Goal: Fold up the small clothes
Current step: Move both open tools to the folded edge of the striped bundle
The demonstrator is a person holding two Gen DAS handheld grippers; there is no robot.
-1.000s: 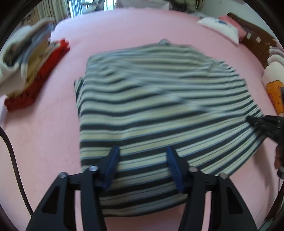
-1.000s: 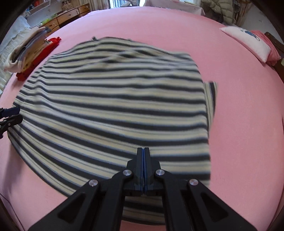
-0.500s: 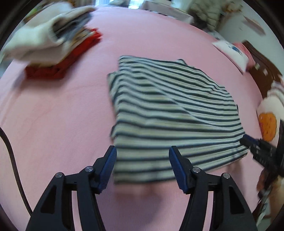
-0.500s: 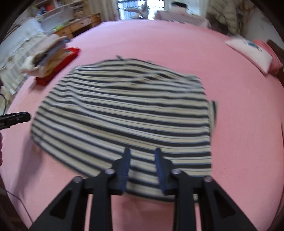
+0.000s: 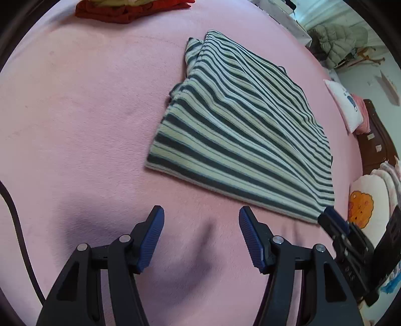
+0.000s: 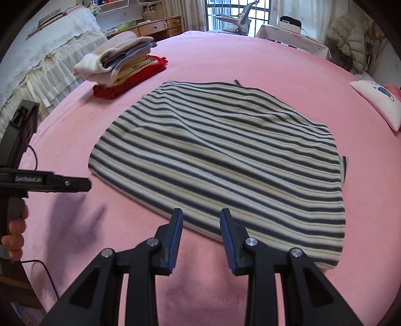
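A striped shirt [image 6: 225, 155], dark and cream, lies folded flat on the pink bed; it also shows in the left wrist view [image 5: 245, 125]. My left gripper [image 5: 200, 220] is open and empty, above the bed short of the shirt's near edge. My right gripper [image 6: 200, 220] is open and empty, its tips just at the shirt's near hem. Each gripper shows in the other's view: the right one [image 5: 333, 218] at the shirt's right corner, the left one [image 6: 75, 184] off the shirt's left side.
A stack of folded clothes [image 6: 120, 62] on a red garment sits at the bed's far left, seen also in the left wrist view [image 5: 130, 10]. Pillows [image 6: 376, 102] and a plush cushion [image 5: 363, 205] lie at the right. A cable [image 5: 15, 225] trails at the left.
Both grippers have let go of the shirt's hem and pulled back. The right one went from shut to open. The shirt now lies flat on the bed.
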